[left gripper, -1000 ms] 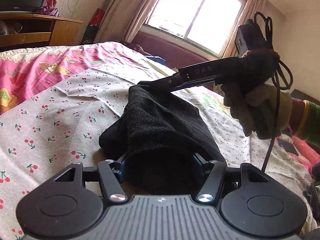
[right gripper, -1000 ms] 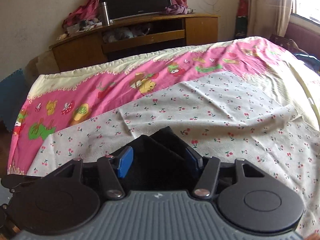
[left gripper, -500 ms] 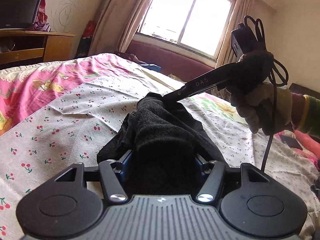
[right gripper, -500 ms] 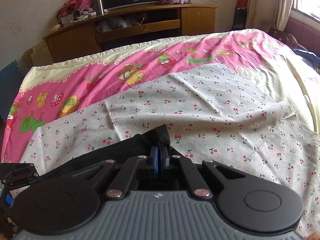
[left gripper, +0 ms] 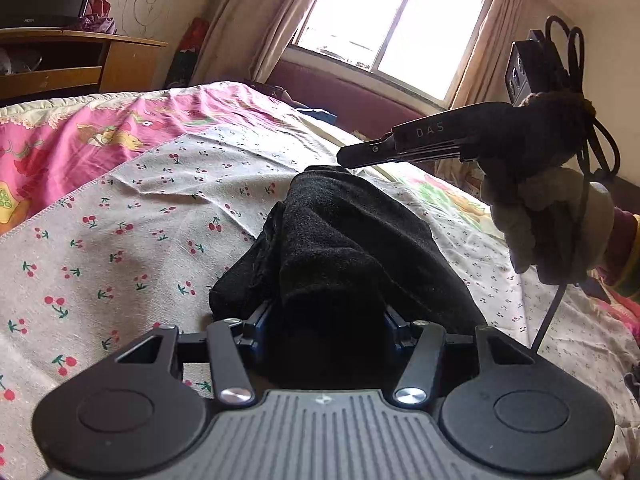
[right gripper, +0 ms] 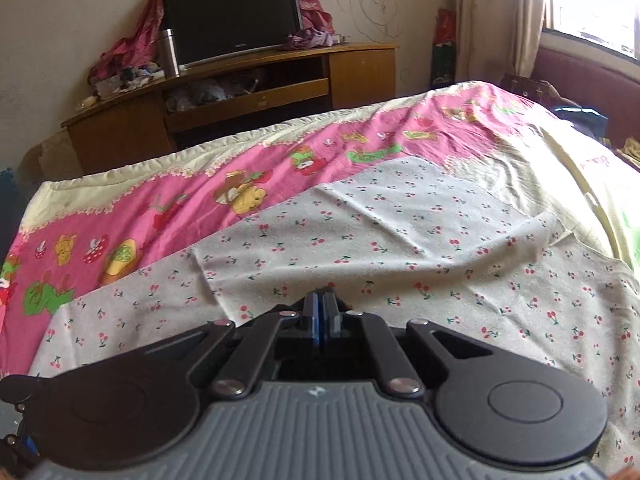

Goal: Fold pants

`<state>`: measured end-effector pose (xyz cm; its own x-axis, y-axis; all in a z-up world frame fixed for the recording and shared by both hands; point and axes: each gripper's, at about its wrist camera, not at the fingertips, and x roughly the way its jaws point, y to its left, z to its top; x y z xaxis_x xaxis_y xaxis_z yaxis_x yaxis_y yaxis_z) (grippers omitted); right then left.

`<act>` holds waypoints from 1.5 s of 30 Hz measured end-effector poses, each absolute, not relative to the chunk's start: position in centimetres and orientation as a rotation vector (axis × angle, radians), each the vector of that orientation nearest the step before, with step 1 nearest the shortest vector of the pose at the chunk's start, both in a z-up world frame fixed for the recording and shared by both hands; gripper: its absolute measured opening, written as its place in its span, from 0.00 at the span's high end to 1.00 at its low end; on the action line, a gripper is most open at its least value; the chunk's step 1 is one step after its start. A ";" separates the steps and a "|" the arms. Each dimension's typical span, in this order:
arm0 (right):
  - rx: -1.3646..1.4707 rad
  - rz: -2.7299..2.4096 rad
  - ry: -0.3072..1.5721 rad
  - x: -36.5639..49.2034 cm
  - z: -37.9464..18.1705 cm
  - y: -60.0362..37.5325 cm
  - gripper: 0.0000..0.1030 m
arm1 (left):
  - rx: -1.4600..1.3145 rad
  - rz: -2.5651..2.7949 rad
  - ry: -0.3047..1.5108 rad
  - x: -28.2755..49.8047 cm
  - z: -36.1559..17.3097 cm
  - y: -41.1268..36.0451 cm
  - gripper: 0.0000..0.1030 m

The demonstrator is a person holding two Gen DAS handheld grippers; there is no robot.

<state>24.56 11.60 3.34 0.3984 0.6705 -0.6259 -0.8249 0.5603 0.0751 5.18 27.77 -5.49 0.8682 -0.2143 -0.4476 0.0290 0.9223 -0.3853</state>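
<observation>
While the bunched black fleece pants (left gripper: 344,256) run lengthwise away between the left tool's (left gripper: 324,328) clamping jaws, the right tool (left gripper: 360,152) hovers above their far end, jaws together, empty.

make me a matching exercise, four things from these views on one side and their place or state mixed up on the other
Things:
1. black pants
2. right gripper
3. television
4. metal flask

Places or states:
A. on the wooden cabinet, draped behind with red cloth
B. fingers closed together
C. bunched on the cherry-print sheet, running between the left gripper's fingers
D. upright just left of the screen

Pairs: 1-C, 2-B, 3-A, 4-D
</observation>
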 end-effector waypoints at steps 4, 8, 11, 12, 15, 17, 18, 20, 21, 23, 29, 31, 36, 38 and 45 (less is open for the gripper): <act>-0.315 0.995 0.750 24.4 0.1 13.8 1.00 | -0.426 -0.113 0.507 5.1 -5.6 28.0 0.34; -0.214 0.908 0.785 25.7 -1.8 14.0 1.00 | -0.432 -0.070 0.553 3.4 -5.6 28.9 0.30; -0.190 0.901 0.701 23.9 0.1 12.8 0.92 | -0.383 -0.044 0.555 2.5 -4.6 29.0 0.30; -0.179 0.895 0.669 23.0 0.8 11.9 0.92 | -0.362 -0.041 0.546 2.4 -4.1 28.9 0.30; -0.172 0.897 0.609 19.9 2.1 9.0 0.92 | -0.340 -0.031 0.531 2.4 -3.5 29.2 0.30; -0.188 0.911 0.605 17.3 2.2 7.0 0.92 | -0.315 0.006 0.547 2.7 -3.6 29.6 0.30; -0.189 0.921 0.617 16.1 1.9 6.2 0.92 | -0.302 0.054 0.559 2.8 -3.6 29.9 0.30; -0.132 0.939 0.710 13.9 0.5 4.6 0.91 | -0.371 0.091 0.592 3.6 -3.9 31.0 0.30; -0.088 0.949 0.774 13.2 -0.5 4.2 0.91 | -0.460 0.088 0.609 4.3 -4.3 31.9 0.30; -0.032 0.968 0.889 11.1 -3.3 3.9 0.91 | -0.497 0.102 0.627 5.1 -4.7 32.2 0.30; 0.051 0.992 0.979 7.8 -4.0 4.6 0.89 | -0.278 0.084 0.571 6.0 -2.3 31.2 0.29; 0.107 0.984 0.917 8.2 -2.4 3.2 0.89 | -0.280 0.077 0.569 7.0 -2.0 32.0 0.29; 0.277 0.829 0.906 11.5 -1.5 -0.8 0.89 | -0.261 0.075 0.640 8.6 -4.3 32.8 0.21; 0.353 0.793 0.902 12.0 -1.5 -1.9 0.84 | -0.257 0.073 0.651 7.8 -4.2 33.2 0.16; 0.461 0.673 0.858 13.0 -2.2 -4.4 0.70 | -0.182 0.162 0.699 3.9 -2.7 35.2 0.17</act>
<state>12.98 -4.43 -2.16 0.4713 0.7025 -0.5332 -0.3508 0.7040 0.6175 3.91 35.24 -2.72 0.7539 0.0866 -0.6512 -0.2082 0.9717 -0.1118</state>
